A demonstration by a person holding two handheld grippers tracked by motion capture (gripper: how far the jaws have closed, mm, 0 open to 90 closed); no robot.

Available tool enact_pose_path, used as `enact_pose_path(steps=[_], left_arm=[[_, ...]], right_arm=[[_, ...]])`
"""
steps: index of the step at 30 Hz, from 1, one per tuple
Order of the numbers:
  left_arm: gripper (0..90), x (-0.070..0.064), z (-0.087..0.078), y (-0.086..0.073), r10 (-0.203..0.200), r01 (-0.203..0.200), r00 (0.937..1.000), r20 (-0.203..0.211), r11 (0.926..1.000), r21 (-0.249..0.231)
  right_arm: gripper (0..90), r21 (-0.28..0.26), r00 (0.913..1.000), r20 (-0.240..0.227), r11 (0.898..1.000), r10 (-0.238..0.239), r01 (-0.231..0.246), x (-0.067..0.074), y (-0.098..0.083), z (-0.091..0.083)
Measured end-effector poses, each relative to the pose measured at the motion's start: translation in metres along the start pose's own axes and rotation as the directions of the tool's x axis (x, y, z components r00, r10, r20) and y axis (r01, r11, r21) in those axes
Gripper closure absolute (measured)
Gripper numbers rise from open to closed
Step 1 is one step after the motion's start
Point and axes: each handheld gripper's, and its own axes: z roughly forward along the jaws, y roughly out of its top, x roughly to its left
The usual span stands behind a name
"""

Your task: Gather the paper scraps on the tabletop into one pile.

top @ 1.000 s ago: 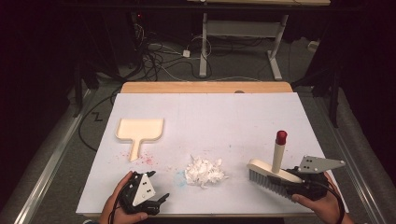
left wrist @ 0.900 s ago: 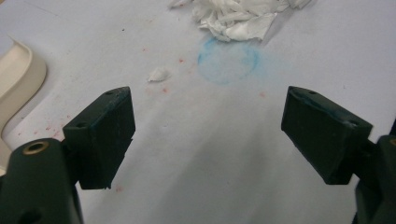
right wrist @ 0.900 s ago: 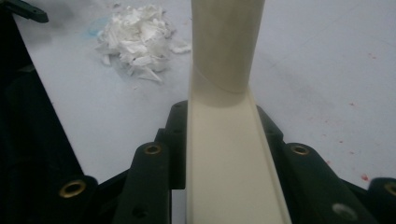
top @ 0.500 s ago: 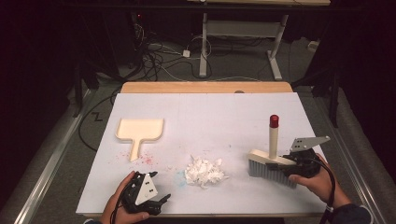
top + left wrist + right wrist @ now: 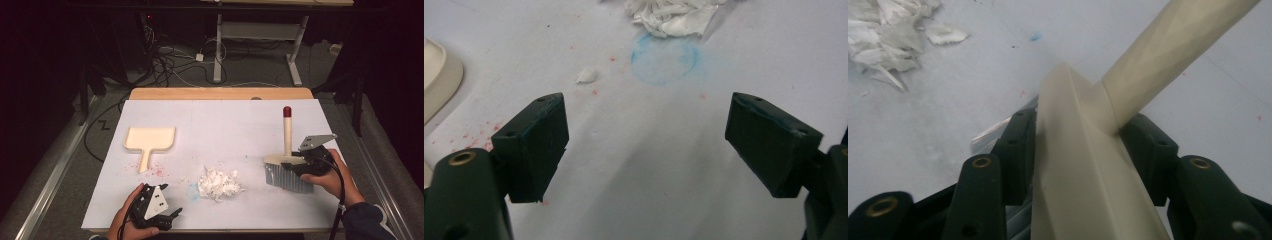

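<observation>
Right gripper [image 5: 295, 167], jaws clamped on the hand brush [image 5: 286, 170] with handle upright, stands right of the shredded paper pile [image 5: 219, 184]; dustpan [image 5: 149, 141] lies far left, nearer the splayed, empty left gripper [image 5: 167, 218].

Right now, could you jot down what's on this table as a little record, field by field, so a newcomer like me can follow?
surface: white table
brush: cream hand brush, handle upright with a red tip, bristles down on the table's right side
right gripper: shut on the brush's head
left gripper: open, holding nothing, near the front edge
paper scraps: white pile at front centre, left of the brush
dustpan: cream, flat on the left, untouched
stains: red speckles by the dustpan, faint blue ring near the scraps
</observation>
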Motion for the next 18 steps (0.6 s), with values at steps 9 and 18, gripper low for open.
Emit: enact_pose_path(steps=[9, 18], left_arm=[[16.6, 0.000, 0.001, 0.000, 0.002, -0.002, 1.0000, 0.001, 1.0000, 0.003], [16.7, 0.000, 0.001, 0.000, 0.003, -0.003, 1.0000, 0.002, 1.0000, 0.000]], right_arm=[[40.2, 0.031, 0.9965, 0.064, 0.998, -0.054, 0.052, -0.011, 0.004, 0.009], [37.4, -0.099, 0.9658, 0.258, 0.994, -0.021, 0.048, -0.008, 0.005, -0.003]])
